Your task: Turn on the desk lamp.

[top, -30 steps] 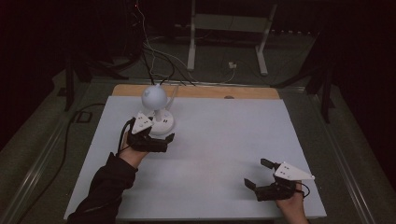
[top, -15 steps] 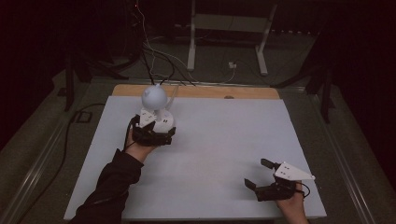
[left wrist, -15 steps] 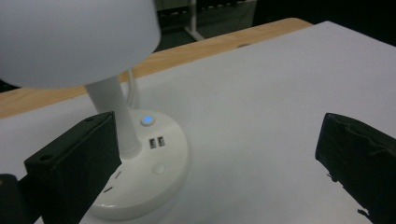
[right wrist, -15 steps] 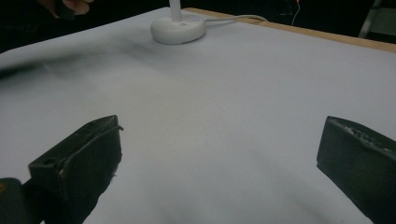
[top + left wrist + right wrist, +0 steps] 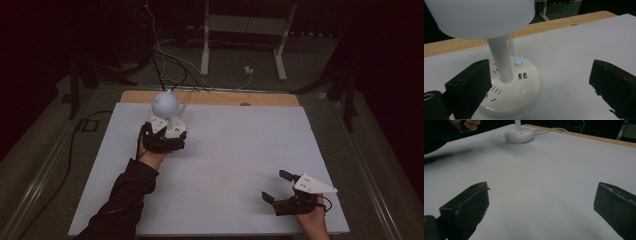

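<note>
Your left gripper (image 5: pixel 534 85) is spread wide at the lamp base (image 5: pixel 512 92) — the base sits left of centre, against the left jaw. Your right gripper (image 5: pixel 281 186), also gaping and empty, rests lower right — well apart from it.

— What blocks the left gripper (image 5: pixel 537 85)?
— The lamp (image 5: pixel 506 75): its round base lies between the wide-apart jaws, crowding the near-side jaw, with the stem rising just ahead and the shade overhanging above. Bare counter (image 5: pixel 579 42) runs past the other jaw.
— And the right gripper (image 5: pixel 541 210)?
— Open counter between its spread jaws and well beyond; the lamp base stands far ahead.
</note>
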A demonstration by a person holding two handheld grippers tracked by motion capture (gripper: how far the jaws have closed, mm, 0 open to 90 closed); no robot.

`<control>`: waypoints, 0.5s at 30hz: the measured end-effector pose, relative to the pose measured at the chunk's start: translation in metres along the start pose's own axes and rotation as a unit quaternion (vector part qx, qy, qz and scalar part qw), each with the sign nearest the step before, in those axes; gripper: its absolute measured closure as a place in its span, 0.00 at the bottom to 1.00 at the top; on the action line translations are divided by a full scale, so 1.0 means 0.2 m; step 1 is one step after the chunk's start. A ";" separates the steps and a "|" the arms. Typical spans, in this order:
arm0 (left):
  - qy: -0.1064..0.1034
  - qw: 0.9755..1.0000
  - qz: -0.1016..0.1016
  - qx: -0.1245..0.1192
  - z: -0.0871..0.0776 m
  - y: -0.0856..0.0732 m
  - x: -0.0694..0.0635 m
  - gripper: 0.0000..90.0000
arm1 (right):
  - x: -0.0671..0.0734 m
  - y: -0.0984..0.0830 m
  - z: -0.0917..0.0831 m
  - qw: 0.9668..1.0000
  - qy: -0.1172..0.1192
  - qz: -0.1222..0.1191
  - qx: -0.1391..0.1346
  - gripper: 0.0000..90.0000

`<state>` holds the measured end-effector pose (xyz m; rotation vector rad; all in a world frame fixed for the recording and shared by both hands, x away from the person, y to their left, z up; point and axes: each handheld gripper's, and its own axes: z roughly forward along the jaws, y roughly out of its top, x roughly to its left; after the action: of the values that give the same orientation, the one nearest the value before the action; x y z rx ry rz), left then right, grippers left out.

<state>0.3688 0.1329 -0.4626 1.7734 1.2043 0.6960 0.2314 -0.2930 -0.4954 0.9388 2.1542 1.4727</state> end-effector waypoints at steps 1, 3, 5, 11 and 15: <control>0.003 1.000 -0.001 0.001 0.01 0.00 0.00 0.06 | 0.00 0.00 0.00 1.000 0.000 -0.001 0.000 0.00; 0.012 1.000 -0.007 0.003 0.01 0.00 0.00 0.07 | 0.00 0.00 0.00 1.000 0.000 0.000 -0.001 0.00; 0.019 1.000 -0.010 0.004 0.02 -0.01 0.01 0.09 | 0.00 0.00 0.00 1.000 0.000 0.002 -0.001 0.00; 0.027 1.000 -0.014 0.003 0.04 -0.02 0.01 0.23 | 0.00 0.00 0.00 1.000 0.002 0.001 0.000 0.00; 0.031 0.999 -0.011 0.006 0.05 -0.03 0.02 0.34 | 0.00 0.00 0.00 1.000 0.002 0.002 -0.001 0.00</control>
<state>0.3756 0.1343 -0.4717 1.7566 1.2697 0.7362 0.2319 -0.2929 -0.4957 0.9402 2.1542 1.4813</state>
